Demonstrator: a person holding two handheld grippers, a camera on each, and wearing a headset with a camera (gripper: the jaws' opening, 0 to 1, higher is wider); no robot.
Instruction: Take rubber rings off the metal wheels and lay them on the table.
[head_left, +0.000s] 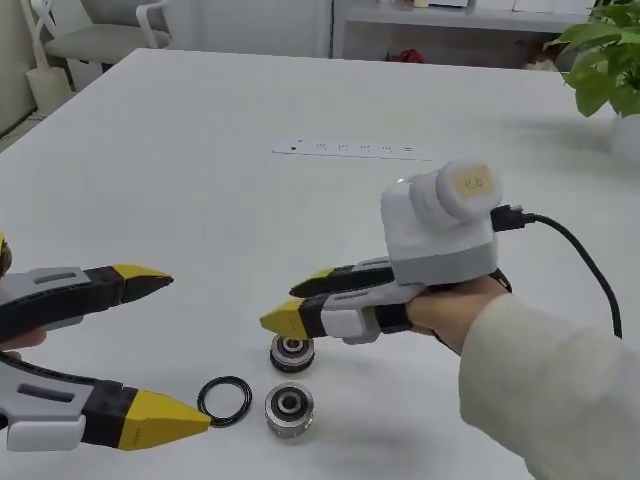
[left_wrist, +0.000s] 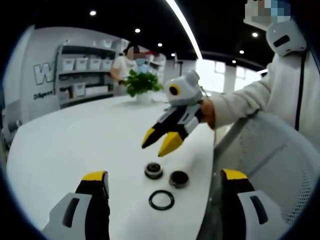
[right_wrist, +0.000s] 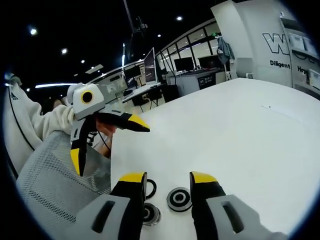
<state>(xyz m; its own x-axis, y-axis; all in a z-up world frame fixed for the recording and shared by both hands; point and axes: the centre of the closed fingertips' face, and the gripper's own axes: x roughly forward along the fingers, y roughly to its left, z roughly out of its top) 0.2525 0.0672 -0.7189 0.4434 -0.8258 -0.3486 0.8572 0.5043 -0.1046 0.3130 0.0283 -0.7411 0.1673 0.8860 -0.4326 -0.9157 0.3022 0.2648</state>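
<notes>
Lettering (right_wrist: 286, 63) on the wall (right_wrist: 250, 35) reads "Diligent" — left tongs (head_left: 189, 352) gape wide, right tongs (head_left: 278, 307) barely parted — both empty.

In the head view the left claw (head_left: 188, 352) runs off the left edge, and the right claw (head_left: 280, 305) overlaps the top of the far wheel (head_left: 292, 353). In the right gripper view its jaw hides parts of the rubber ring (right_wrist: 149, 188) and the near wheel (right_wrist: 151, 215).
</notes>
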